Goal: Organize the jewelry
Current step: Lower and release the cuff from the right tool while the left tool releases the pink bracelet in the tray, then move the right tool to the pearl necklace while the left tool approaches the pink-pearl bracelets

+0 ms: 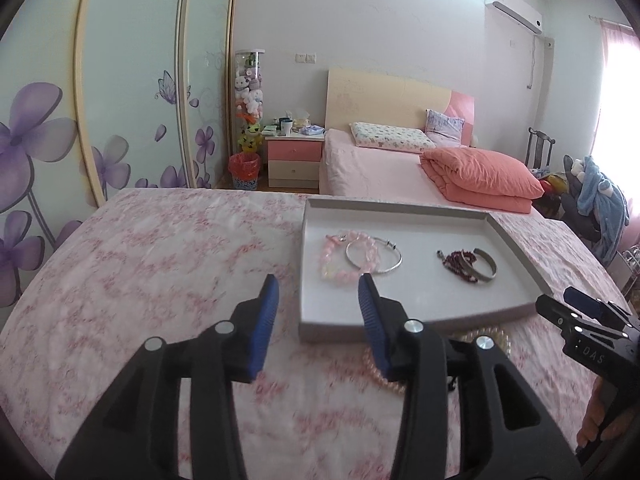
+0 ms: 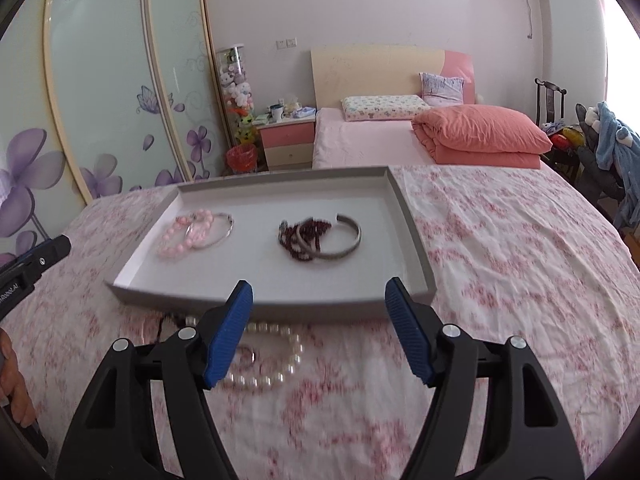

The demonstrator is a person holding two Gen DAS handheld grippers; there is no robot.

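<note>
I see both grippers, left (image 1: 318, 286) and right (image 2: 320, 292), jaws released and empty; tray (image 2: 416, 240) of bracelets (image 2: 320, 236) just ahead, pearl necklace (image 2: 276, 356) beneath the right jaws.

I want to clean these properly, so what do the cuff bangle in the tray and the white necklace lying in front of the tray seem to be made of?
Cuff bangle: looks like silver-toned metal, a smooth dull-shiny band with an open gap. White necklace: round glossy cream beads, pearl-like; real or imitation cannot be told.
</note>
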